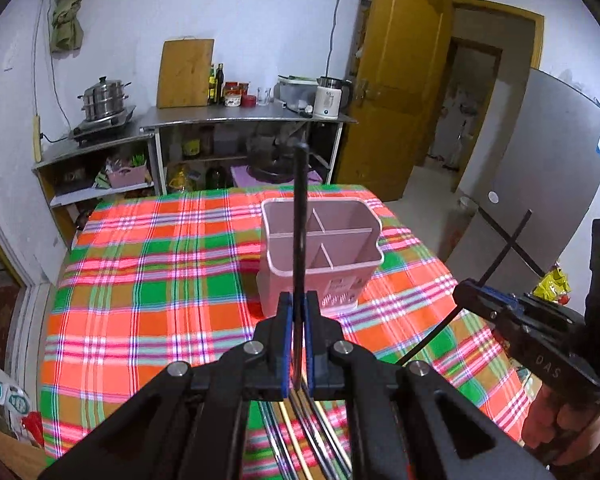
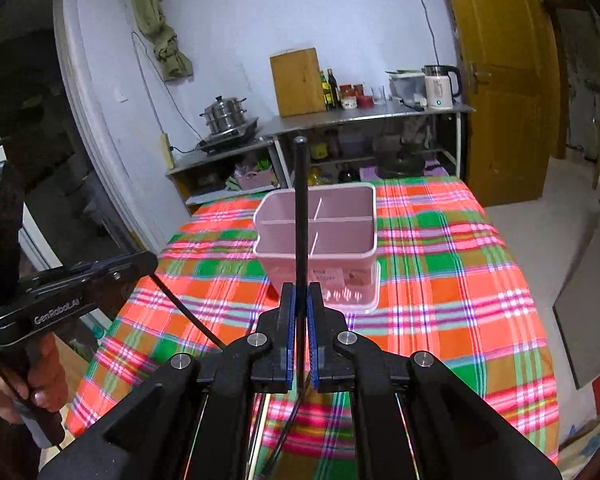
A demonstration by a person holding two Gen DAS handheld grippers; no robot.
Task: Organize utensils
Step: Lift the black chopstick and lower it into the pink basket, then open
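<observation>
A pink utensil holder (image 1: 322,248) with inner dividers stands on the plaid tablecloth (image 1: 160,280); it also shows in the right wrist view (image 2: 320,228). My left gripper (image 1: 299,300) is shut on a black chopstick (image 1: 300,208) that points up in front of the holder. My right gripper (image 2: 301,292) is shut on another black chopstick (image 2: 301,200), also upright before the holder. The right gripper appears at the right of the left wrist view (image 1: 512,316) with its chopstick (image 1: 500,248). The left gripper appears at the left of the right wrist view (image 2: 80,284). More utensils lie below the fingers, mostly hidden.
A steel counter (image 1: 240,118) with a cutting board (image 1: 185,74), bottles, a kettle (image 1: 329,98) and a steamer pot (image 1: 104,98) stands behind the table. A wooden door (image 1: 396,92) and a grey fridge (image 1: 540,176) are at the right.
</observation>
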